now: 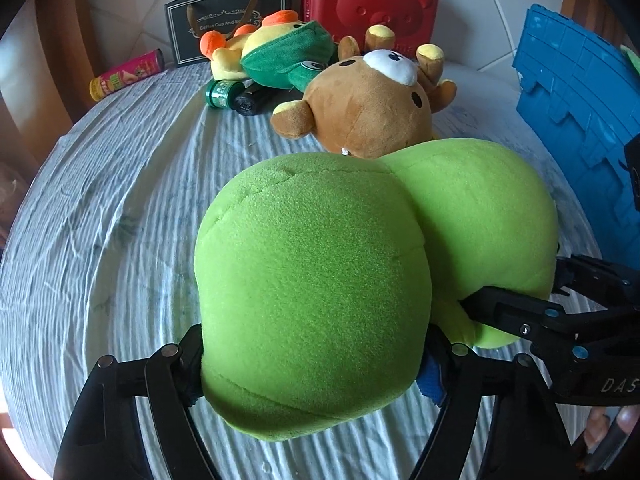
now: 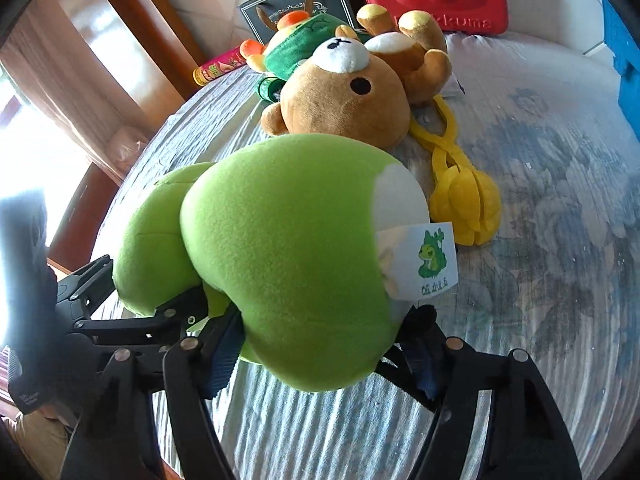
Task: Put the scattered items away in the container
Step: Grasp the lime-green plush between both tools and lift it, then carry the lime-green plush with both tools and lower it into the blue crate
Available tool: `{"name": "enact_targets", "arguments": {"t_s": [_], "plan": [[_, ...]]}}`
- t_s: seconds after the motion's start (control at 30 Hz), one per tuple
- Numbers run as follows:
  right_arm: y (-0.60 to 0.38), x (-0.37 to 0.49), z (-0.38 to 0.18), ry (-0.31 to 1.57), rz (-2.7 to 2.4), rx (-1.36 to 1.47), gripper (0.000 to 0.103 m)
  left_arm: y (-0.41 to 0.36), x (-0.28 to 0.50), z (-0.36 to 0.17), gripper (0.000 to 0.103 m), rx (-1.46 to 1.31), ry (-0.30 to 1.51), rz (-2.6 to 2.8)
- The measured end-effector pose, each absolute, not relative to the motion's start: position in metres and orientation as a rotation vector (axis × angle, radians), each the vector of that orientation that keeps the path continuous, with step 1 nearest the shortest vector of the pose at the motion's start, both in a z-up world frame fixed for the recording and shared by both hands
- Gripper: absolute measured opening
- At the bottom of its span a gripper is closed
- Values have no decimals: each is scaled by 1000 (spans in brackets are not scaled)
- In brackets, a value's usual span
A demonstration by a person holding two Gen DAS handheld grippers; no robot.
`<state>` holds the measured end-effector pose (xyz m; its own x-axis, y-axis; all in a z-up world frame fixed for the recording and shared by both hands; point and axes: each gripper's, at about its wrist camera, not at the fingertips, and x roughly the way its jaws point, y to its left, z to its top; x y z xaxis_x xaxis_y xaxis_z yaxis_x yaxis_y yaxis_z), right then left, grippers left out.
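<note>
A big lime-green plush toy (image 1: 320,292) fills the middle of both views (image 2: 280,248), with a white tag (image 2: 432,260) on it. My left gripper (image 1: 316,364) is shut on one lobe of it. My right gripper (image 2: 316,344) is shut on the other lobe; it also shows in the left wrist view (image 1: 520,320). The left gripper shows at the left of the right wrist view (image 2: 160,316). A brown bear plush (image 1: 372,108) lies just behind the green toy. A blue crate (image 1: 576,88) stands at the right.
A yellow-and-green plush (image 1: 280,56), a green can (image 1: 222,94), a black item (image 1: 252,102), a pink tube (image 1: 128,74), a black box (image 1: 224,20) and a red bear case (image 1: 368,0) lie at the back. A yellow plastic toy (image 2: 460,184) lies beside the bear on the striped cloth (image 1: 120,208).
</note>
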<state>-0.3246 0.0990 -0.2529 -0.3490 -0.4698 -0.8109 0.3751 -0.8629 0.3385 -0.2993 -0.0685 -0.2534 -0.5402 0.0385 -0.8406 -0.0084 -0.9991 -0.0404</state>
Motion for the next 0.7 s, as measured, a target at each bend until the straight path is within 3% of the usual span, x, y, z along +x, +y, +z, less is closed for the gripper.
{"name": "enact_targets", "arguments": {"t_s": [0.23, 0.7], "plan": [[112, -308, -200, -141, -2294, 1238, 69, -62, -285, -194, 79, -1321, -4, 2815], [171, -265, -29, -117, -2621, 827, 69, -7, -273, -31, 79, -771, 102, 2853]]}}
